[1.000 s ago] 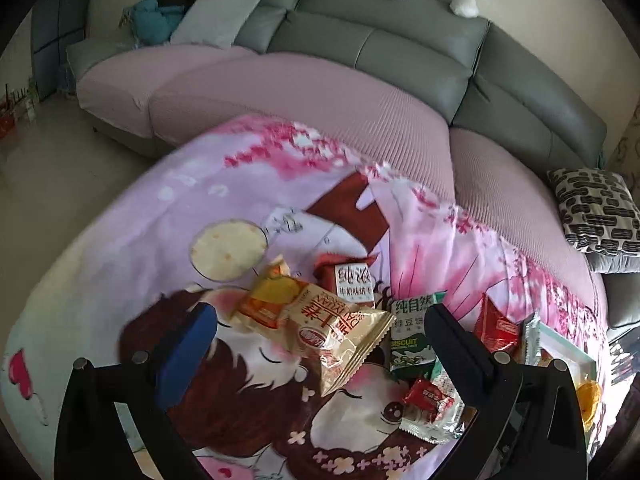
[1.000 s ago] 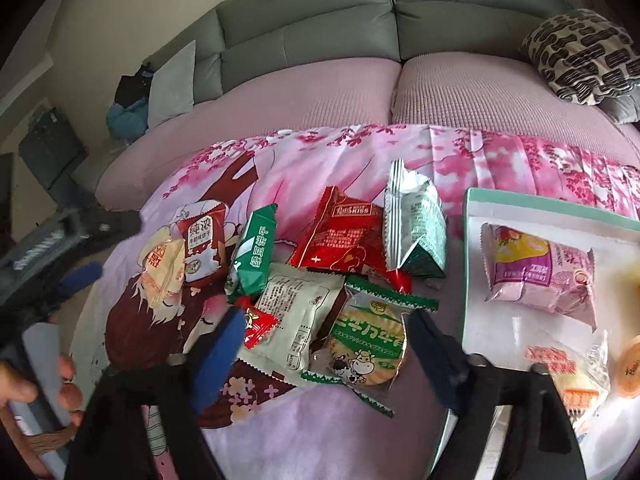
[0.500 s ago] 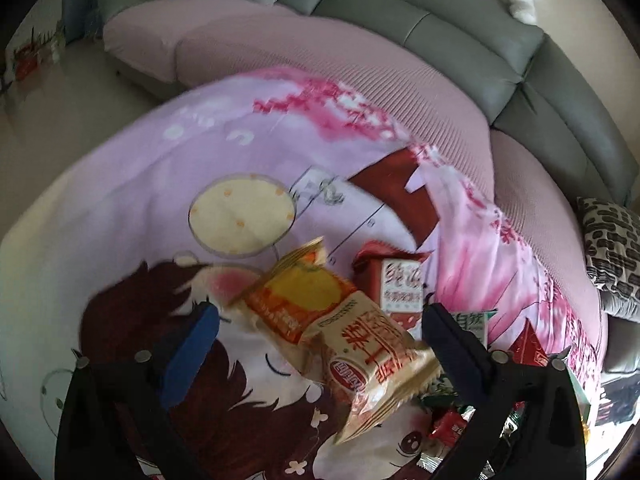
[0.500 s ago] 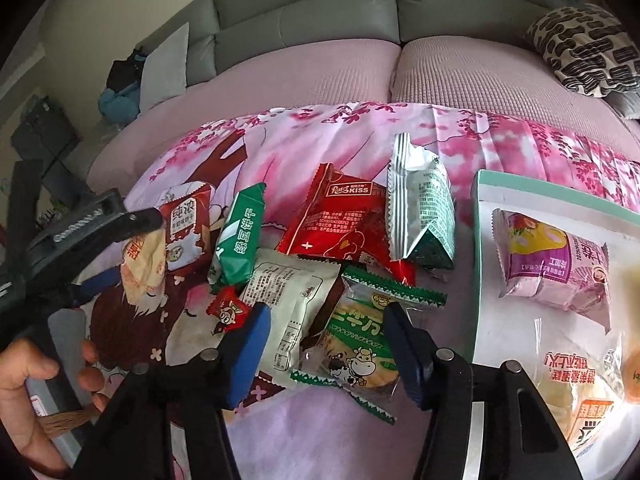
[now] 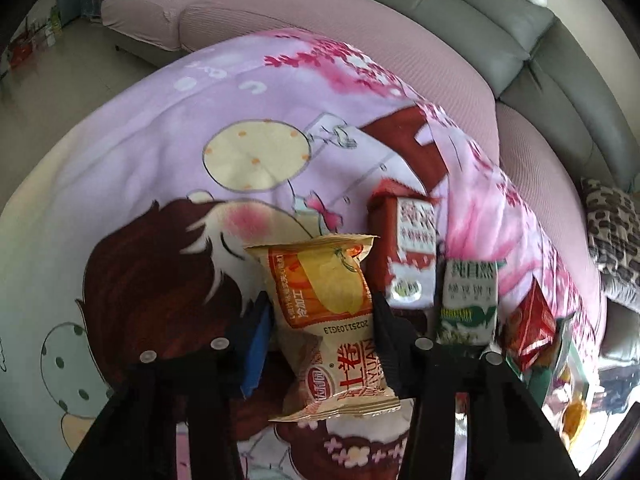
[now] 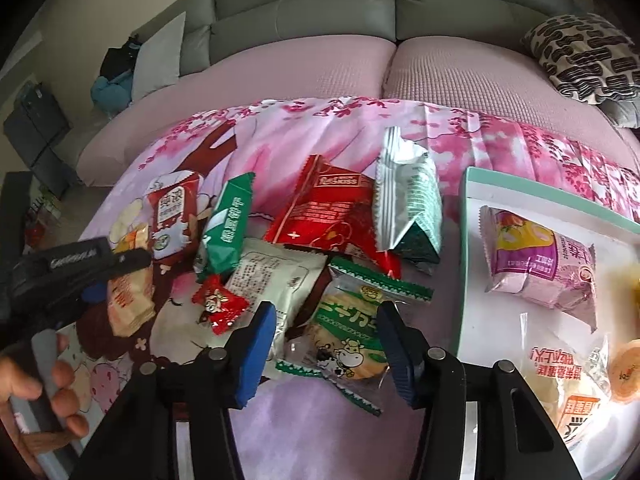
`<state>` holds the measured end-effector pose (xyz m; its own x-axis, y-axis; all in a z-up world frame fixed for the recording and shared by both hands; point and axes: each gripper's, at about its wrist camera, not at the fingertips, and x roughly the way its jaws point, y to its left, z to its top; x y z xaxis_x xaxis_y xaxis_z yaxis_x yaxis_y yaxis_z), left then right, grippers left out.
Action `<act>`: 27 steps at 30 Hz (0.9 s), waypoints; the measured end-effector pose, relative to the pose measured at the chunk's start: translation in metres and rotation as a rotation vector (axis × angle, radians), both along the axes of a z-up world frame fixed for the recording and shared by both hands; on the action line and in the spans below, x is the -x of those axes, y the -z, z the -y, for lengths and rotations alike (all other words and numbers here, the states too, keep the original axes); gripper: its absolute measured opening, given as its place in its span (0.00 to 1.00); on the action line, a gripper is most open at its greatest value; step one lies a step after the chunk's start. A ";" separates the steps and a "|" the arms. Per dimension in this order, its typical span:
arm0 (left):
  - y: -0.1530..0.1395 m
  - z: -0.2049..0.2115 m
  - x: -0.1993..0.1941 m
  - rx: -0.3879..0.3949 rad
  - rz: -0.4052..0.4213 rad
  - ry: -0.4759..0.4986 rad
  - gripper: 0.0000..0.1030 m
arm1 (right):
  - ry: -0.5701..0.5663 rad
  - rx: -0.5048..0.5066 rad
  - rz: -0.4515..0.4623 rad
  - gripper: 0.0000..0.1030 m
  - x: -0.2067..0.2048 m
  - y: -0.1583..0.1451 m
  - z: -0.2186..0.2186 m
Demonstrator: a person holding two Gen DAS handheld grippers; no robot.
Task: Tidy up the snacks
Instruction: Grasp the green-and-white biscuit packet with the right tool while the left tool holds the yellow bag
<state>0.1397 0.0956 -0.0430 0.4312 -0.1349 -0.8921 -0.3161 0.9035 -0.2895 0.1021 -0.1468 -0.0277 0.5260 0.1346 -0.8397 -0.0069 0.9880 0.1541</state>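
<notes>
In the left wrist view, my left gripper (image 5: pixel 322 312) is closing its jaws on an orange-yellow snack packet (image 5: pixel 320 280), and both pads touch its sides. That packet lies on a beige packet (image 5: pixel 344 372). In the right wrist view, my right gripper (image 6: pixel 326 336) is closing around a green cow-print biscuit packet (image 6: pixel 348 340), with the pads at the wrapper's edges. My left gripper (image 6: pixel 116 280) shows at the far left, held by a hand (image 6: pixel 40 380). A white tray (image 6: pixel 464 240) with a teal rim holds a purple packet (image 6: pixel 540 264).
Loose snacks lie on the pink cartoon blanket (image 6: pixel 280 136): a red-white packet (image 6: pixel 174 216), a green packet (image 6: pixel 228 228), a red packet (image 6: pixel 328 212), a silver-green bag (image 6: pixel 408 208), a white packet (image 6: pixel 272 276) and a small red candy (image 6: pixel 220 304). A grey sofa (image 6: pixel 300 12) runs behind.
My left gripper sank toward the snack pile and its wide jaws closed onto the orange-yellow packet. My right gripper's jaws narrowed around the cow-print biscuit packet.
</notes>
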 end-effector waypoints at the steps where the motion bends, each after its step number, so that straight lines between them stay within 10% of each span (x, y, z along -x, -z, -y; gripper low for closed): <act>1: 0.001 0.004 0.001 -0.003 -0.009 0.028 0.48 | 0.005 0.007 0.000 0.54 0.000 0.000 0.000; 27: 0.002 0.023 0.019 -0.137 -0.092 0.213 0.48 | -0.045 0.054 0.000 0.49 0.005 0.000 -0.008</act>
